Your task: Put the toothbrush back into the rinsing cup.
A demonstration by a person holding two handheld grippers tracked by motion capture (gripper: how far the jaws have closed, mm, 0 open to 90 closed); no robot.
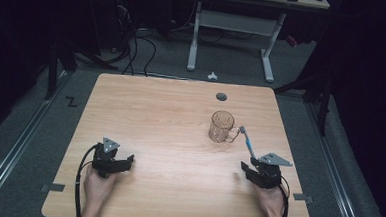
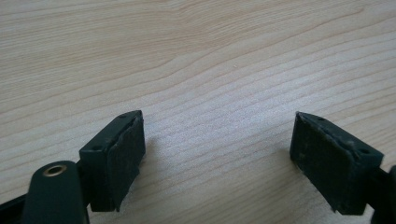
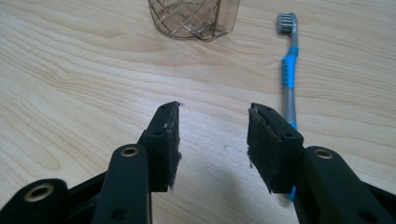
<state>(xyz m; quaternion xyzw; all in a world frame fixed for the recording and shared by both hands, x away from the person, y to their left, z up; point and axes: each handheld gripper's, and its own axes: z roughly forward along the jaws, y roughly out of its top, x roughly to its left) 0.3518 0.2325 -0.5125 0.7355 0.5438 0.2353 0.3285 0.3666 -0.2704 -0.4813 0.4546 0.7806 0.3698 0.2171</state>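
A brownish see-through glass mug [image 1: 221, 126] stands upright right of the middle of the wooden table [image 1: 166, 112]; its base shows at the top of the right gripper view [image 3: 194, 18]. A blue and grey toothbrush [image 1: 248, 141] lies flat just right of the mug, bristles at the far end. In the right gripper view the toothbrush [image 3: 289, 70] runs past the right jaw, its handle end hidden beneath that jaw. My right gripper [image 1: 248, 169] [image 3: 215, 126] sits low over the table near the handle, open, with only bare wood between its jaws. My left gripper [image 1: 128, 160] [image 2: 219, 135] rests at the front left, wide open and empty.
A round cable hole [image 1: 221, 96] sits in the table behind the mug. Grey tape tabs [image 1: 52, 187] mark both front corners. Beyond the far edge stand a white desk frame [image 1: 232, 35], floor cables and a small white object [image 1: 212, 75].
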